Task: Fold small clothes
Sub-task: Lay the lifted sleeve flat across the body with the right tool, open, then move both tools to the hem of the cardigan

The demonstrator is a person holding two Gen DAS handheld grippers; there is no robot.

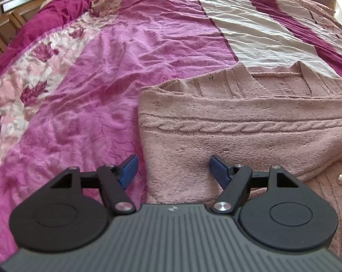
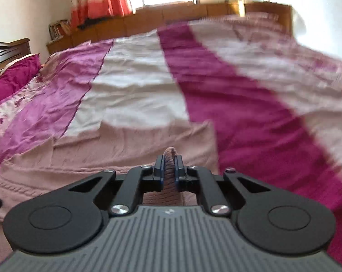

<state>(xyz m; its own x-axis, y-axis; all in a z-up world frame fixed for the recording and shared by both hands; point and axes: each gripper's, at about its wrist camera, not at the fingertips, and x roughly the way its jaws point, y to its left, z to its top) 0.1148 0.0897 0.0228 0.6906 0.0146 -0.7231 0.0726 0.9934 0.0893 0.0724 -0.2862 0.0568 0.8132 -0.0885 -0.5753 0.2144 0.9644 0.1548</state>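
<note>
Tongs first: the left gripper (image 1: 173,171) stands spread wide, its two blue pads (image 1: 129,170) well apart and nothing pinched between them. It hangs tilted down over the near left edge of the pink sweater (image 1: 238,122); the left pad is over the bedspread (image 1: 98,86) just beside that edge, the right pad over the knit itself. Whether either pad touches the cloth I cannot tell.

The right gripper (image 2: 169,167) is pressed together on a fold of the same pink knit — a ribbed tuck of it stands up between the blue pads and pokes out just past their tips, and more of the ribbing shows behind them, close to the gripper body. No earlier view is on hand, and the far part of the right wrist view is smeared.

The sweater lies on the bed, on the near right of the left wrist view, spread mostly flat. It is a dusty pink, fuzzy knit with a cable braid running left to right across it and ribbed bands farther back by the neckline (image 1: 277,74). One layer is folded over another, leaving a straight left edge. Small pearl-like buttons (image 1: 341,178) dot the near right part.

Under it the bedspread runs in stripes — floral pink, magenta, cream and deep crimson — rumpled all over. A wooden headboard (image 1: 23,4) stands at the far left.
</note>
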